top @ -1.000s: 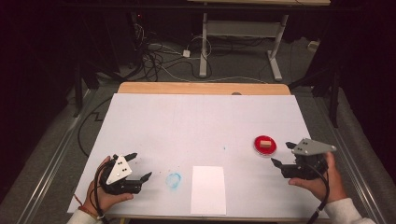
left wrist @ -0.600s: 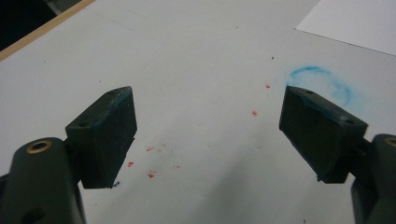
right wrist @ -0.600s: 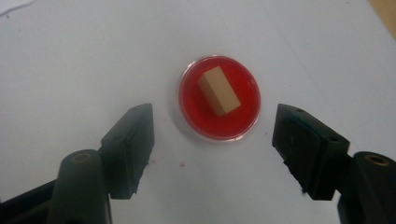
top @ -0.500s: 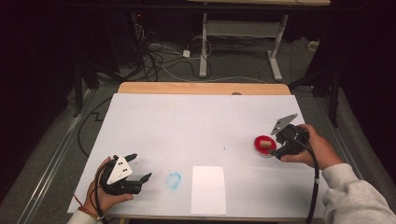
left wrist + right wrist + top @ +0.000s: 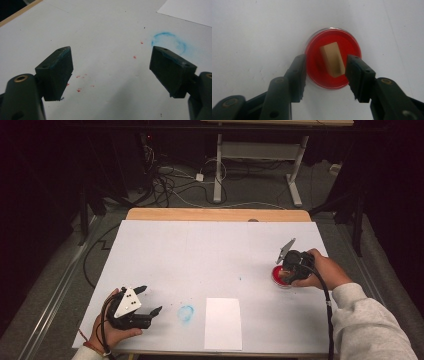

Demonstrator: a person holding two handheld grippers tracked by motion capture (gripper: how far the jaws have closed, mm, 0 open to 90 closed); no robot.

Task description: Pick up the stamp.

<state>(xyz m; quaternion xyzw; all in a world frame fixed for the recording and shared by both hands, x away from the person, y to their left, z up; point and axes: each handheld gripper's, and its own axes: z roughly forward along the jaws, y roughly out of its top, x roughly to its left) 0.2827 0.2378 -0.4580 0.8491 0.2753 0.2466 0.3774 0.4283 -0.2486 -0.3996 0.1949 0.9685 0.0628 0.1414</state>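
On the white table [image 5: 200, 255], a sheet of paper [image 5: 223, 323] lies near the front edge beside a blue smudge [image 5: 186, 313], well apart from the red dish [image 5: 333, 58] at the right. Nothing blocks the dish. A tan block [image 5: 332, 59] stands tilted in its glossy red middle. The right tongs [image 5: 325, 72] have just been closing, half open astride the block, not pressing it. The left tongs [image 5: 111, 72] rest wide open, empty.
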